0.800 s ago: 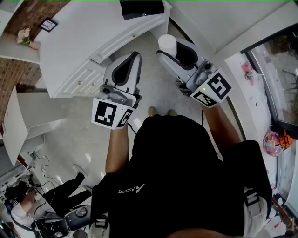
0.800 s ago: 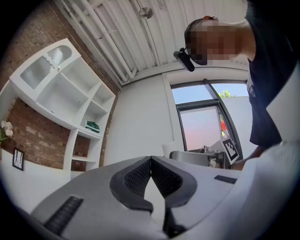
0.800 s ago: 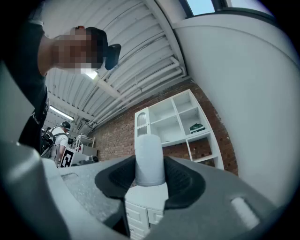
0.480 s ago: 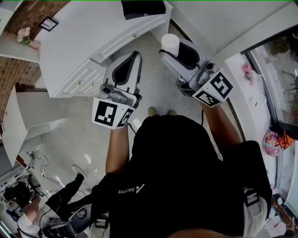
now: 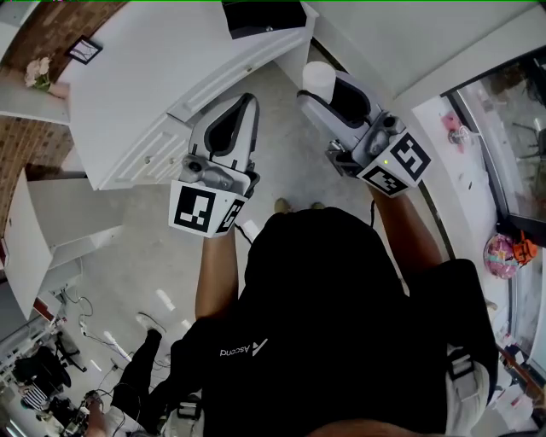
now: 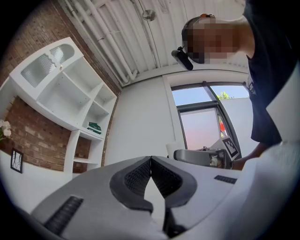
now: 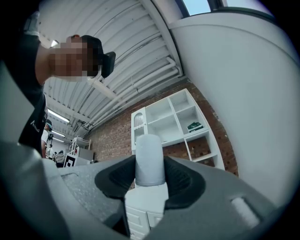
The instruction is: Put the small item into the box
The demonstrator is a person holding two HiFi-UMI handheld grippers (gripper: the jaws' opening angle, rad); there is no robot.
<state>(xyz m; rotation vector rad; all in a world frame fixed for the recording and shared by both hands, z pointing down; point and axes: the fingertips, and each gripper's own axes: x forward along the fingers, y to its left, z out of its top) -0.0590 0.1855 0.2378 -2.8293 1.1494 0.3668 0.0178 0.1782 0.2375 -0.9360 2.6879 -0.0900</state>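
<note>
White cylinder [image 7: 149, 159] in right claw [image 7: 150, 174]

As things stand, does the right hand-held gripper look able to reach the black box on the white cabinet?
Probably yes. The black box sits at the corner of the white cabinet, just ahead of the right hand-held gripper, which grips a white cylinder; nothing visible lies between them.

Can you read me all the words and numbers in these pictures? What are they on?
"Ascend": on the back of the person's black shirt, upside down in the head view.
Framed picture: too small to read.
Green item in the white shelf unit: too blurred to read.
Square-marker cubes: only black-and-white patterns, no letters or numbers.
</note>
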